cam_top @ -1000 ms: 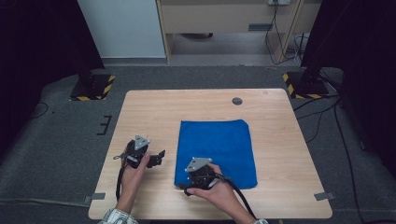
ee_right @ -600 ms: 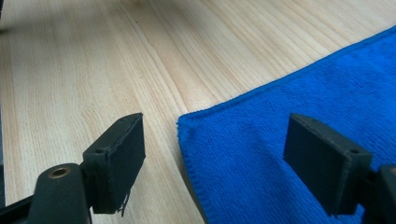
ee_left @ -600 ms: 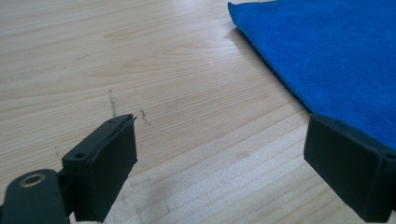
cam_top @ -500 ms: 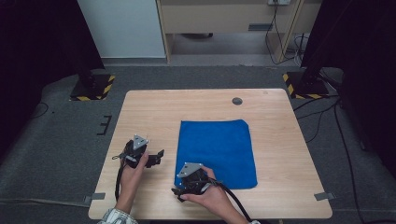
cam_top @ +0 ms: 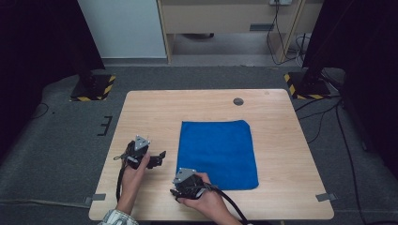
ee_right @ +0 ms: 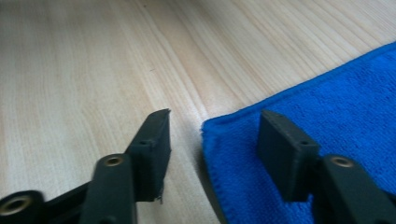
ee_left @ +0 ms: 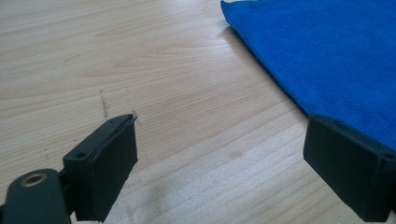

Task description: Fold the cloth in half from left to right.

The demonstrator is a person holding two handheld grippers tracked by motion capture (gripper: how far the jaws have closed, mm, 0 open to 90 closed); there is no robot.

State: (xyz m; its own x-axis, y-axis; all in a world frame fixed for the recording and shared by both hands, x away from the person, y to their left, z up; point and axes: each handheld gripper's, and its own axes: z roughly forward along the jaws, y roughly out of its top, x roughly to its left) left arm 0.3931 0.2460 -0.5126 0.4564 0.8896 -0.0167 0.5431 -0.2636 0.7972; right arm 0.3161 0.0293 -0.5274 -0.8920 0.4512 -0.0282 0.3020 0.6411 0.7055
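Two grippers work at a pale wood table (cam_top: 141,108) that stands on grey carpet (cam_top: 61,140). A blue cloth (cam_top: 218,152) lies flat on the table's right half, nearer the person's edge than the far one, its sides roughly square with the tabletop. A small dark round disc (cam_top: 238,101) sits in the wood beyond the cloth, well apart from it. Behind the table are a white panel (cam_top: 122,28), a wooden cabinet (cam_top: 225,16) with cables hanging at its right, and two black stands whose feet carry yellow-and-black tape (cam_top: 91,86).

The left gripper (cam_top: 157,157) hovers over bare wood just left of the cloth; in the left gripper view its jaws gape wide with nothing between them, the cloth's edge (ee_left: 280,88) running past the right jaw.

The right gripper (cam_top: 180,190) sits at the cloth's near left corner. In the right gripper view the jaws, which have just been closing, straddle that corner (ee_right: 210,128): one over wood, one over cloth, pads not yet pressing on it.
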